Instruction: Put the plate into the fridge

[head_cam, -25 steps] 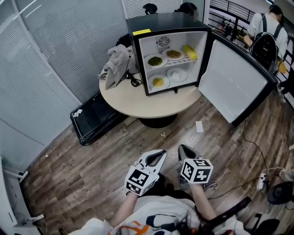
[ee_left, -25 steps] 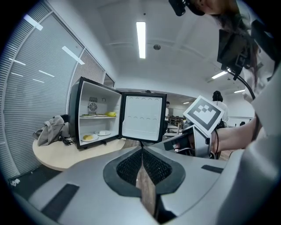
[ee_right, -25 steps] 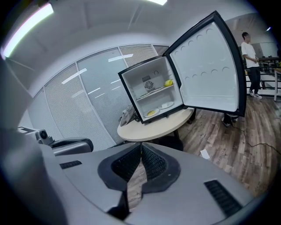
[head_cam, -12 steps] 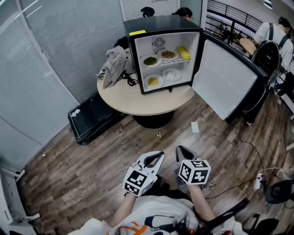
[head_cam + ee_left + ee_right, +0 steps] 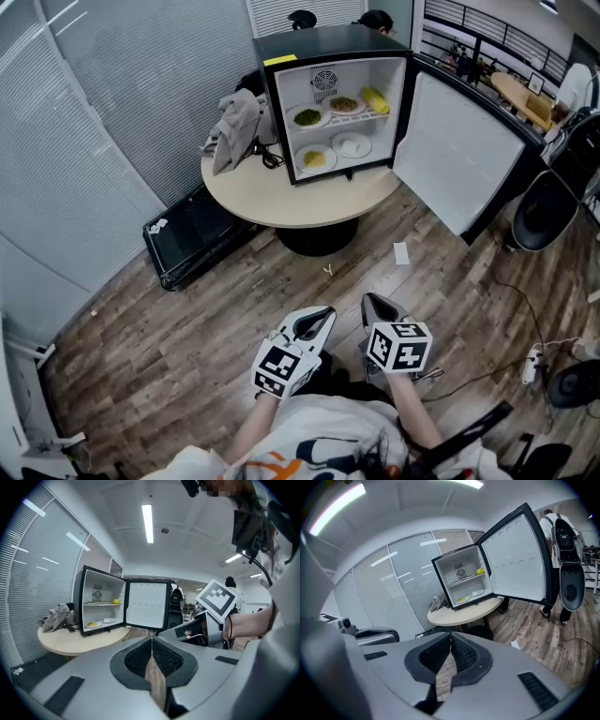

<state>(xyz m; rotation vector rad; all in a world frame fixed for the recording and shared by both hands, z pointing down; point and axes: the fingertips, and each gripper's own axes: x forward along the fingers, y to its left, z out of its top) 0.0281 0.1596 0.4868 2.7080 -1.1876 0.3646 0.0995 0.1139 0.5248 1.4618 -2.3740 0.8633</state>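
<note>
The black mini fridge [image 5: 333,98] stands open on a round beige table [image 5: 281,199], its door [image 5: 459,155] swung out to the right. On its upper shelf are a plate of greens [image 5: 307,117], a plate of brown food [image 5: 344,105] and a yellow corn cob [image 5: 375,99]. Below lie a plate of yellow food [image 5: 314,159] and a white plate [image 5: 352,144]. My left gripper [image 5: 328,311] and right gripper [image 5: 368,300] are both shut and empty, held side by side close to my body, far from the table. The fridge [image 5: 101,606] also shows in the left gripper view, and the fridge [image 5: 464,585] in the right gripper view.
A grey cloth [image 5: 234,127] and a black cable [image 5: 272,161] lie on the table left of the fridge. A black case [image 5: 192,239] sits on the wood floor by the blinds. A paper scrap [image 5: 402,253] lies on the floor. An office chair [image 5: 539,211] stands beyond the door.
The head view has shifted a little; the person at the back right is out of view and a chair shows there. Both grippers stay shut in front of my body.
</note>
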